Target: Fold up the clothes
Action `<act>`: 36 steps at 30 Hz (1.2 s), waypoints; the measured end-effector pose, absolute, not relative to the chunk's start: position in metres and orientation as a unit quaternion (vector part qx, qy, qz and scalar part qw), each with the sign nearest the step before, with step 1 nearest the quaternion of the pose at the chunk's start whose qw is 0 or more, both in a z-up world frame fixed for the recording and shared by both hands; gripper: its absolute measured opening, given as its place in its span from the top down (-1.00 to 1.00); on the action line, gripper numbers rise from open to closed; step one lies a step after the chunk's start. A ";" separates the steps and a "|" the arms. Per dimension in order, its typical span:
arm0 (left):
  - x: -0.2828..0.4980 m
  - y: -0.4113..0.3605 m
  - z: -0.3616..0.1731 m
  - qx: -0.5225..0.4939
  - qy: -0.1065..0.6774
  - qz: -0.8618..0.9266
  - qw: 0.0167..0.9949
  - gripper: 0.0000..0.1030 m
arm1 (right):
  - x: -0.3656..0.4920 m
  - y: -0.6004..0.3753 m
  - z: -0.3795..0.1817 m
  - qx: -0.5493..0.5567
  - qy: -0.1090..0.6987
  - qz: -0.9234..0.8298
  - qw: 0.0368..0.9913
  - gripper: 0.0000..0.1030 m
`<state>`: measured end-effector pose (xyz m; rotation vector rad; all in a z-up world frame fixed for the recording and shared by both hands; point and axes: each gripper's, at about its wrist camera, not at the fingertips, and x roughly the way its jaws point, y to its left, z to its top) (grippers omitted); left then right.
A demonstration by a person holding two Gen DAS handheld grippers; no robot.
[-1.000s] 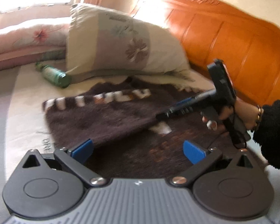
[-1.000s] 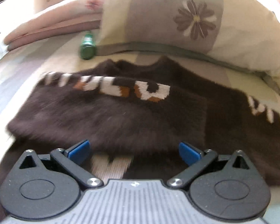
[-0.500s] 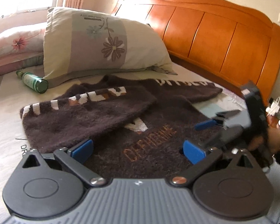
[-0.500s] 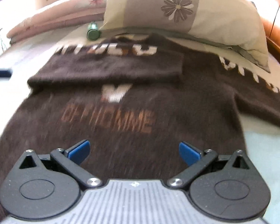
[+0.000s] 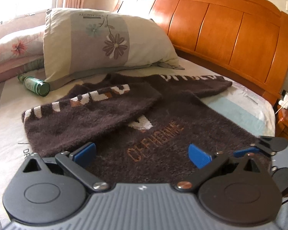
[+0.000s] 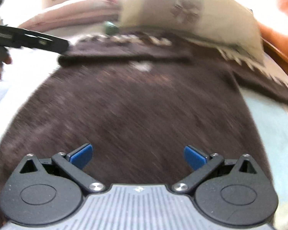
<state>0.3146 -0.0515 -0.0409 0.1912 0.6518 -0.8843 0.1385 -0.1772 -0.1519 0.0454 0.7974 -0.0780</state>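
Note:
A dark brown fuzzy sweater point(image 5: 163, 126) lies flat on the bed, with orange lettering on the chest. Its left sleeve point(image 5: 90, 111) is folded across the body; the right sleeve point(image 5: 194, 82) lies out toward the headboard. My left gripper point(image 5: 142, 153) is open and empty, just above the sweater's lower part. My right gripper point(image 6: 138, 155) is open and empty, low over the sweater's hem point(image 6: 136, 115); that view is motion-blurred. The right gripper also shows at the right edge of the left wrist view point(image 5: 259, 147). The left gripper shows at the left of the right wrist view point(image 6: 28, 38).
A floral pillow point(image 5: 105, 44) lies beyond the sweater. A green glass bottle point(image 5: 34, 85) lies on the sheet beside it. A pink quilt point(image 5: 13, 51) is at far left. The orange wooden headboard point(image 5: 230, 32) runs along the right, with a nightstand point(image 5: 286, 118) beyond.
Both grippers have drawn back from the folded left sleeve toward the sweater's hem. The right gripper has dropped lower and to the right edge of the left wrist view.

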 end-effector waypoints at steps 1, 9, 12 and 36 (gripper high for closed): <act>0.315 -0.051 -0.040 0.089 0.308 -0.421 0.849 -0.98 | 0.147 -0.169 -0.149 0.015 0.380 -0.028 0.924 -1.00; 0.313 -0.052 -0.039 0.092 0.308 -0.421 0.848 -0.98 | 0.191 -0.135 -0.179 0.008 0.405 0.015 0.914 -1.00; 0.311 -0.054 -0.040 0.093 0.306 -0.426 0.846 -0.98 | 0.185 -0.140 -0.179 0.028 0.403 0.015 0.915 -1.00; 0.282 -0.085 -0.057 0.144 0.308 -0.462 0.819 -0.98 | 0.099 -0.188 -0.178 0.068 0.415 -0.061 0.905 -1.00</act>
